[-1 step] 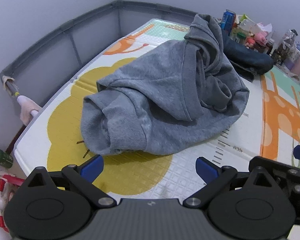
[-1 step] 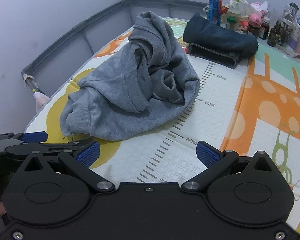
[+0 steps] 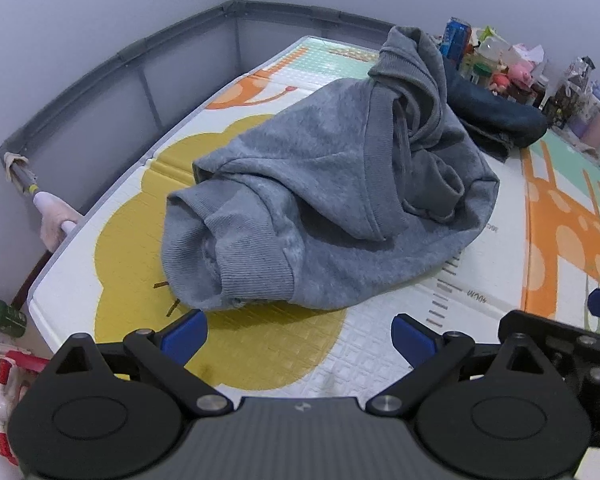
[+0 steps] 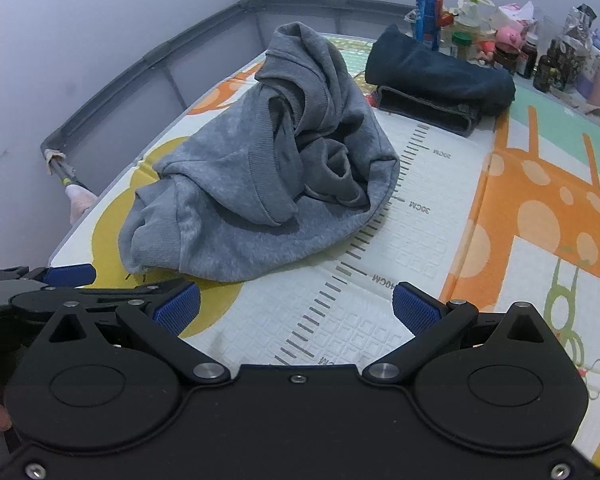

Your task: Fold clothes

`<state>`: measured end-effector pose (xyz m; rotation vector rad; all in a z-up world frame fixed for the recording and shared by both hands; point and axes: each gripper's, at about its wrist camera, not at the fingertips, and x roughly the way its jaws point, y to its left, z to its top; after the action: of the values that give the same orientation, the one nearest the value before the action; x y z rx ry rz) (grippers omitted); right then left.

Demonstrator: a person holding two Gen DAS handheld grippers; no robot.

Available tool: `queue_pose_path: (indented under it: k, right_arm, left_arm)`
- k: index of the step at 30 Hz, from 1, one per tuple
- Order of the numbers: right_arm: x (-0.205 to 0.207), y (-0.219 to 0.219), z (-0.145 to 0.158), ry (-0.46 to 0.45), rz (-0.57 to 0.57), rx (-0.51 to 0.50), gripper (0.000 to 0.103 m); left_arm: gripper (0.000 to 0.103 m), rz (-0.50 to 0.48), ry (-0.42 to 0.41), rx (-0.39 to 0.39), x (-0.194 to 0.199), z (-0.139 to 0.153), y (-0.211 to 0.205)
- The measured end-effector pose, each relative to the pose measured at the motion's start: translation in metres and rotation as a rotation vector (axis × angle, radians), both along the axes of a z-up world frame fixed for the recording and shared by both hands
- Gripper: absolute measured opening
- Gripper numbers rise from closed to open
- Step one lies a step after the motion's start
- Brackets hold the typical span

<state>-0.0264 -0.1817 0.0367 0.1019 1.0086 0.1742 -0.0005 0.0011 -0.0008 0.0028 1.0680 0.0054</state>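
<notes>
A crumpled grey sweatshirt lies in a heap on the patterned play mat, its ribbed cuff turned toward me. My left gripper hovers just short of that cuff, open, with only mat between its blue pads. My right gripper is also open, over the mat's printed ruler at the heap's near right edge, touching nothing. The left gripper's blue pad shows at the left edge of the right wrist view. A folded dark navy garment rests behind the sweatshirt.
A grey padded fence runs along the mat's left and far sides. Cans, bottles and small toys crowd the far right corner, a blue can among them. The mat's left edge drops to floor clutter.
</notes>
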Motion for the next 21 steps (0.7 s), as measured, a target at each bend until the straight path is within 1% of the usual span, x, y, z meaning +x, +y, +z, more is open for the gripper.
queue_pose_path:
  k: [6, 8, 11, 16, 21]
  right_arm:
    - [0.001, -0.001, -0.002, 0.026, -0.007, 0.025, 0.103]
    - [0.002, 0.001, -0.003, 0.031, -0.012, 0.02, 0.103]
    - [0.005, 0.012, -0.007, 0.033, -0.024, -0.004, 0.103]
    - [0.004, 0.017, -0.005, 0.027, -0.025, -0.018, 0.103]
    - [0.006, 0.015, -0.005, 0.023, -0.037, -0.007, 0.103]
  left_arm:
    - [0.1, 0.01, 0.008, 0.039, 0.003, -0.004, 0.004]
    - [0.1, 0.01, 0.004, 0.031, 0.003, -0.003, 0.008]
    - [0.1, 0.006, 0.02, 0.0, 0.009, -0.001, 0.019]
    - [0.1, -0.004, 0.026, 0.006, 0.008, -0.001, 0.019]
    - [0.1, -0.014, 0.017, 0.021, 0.008, 0.0, 0.016]
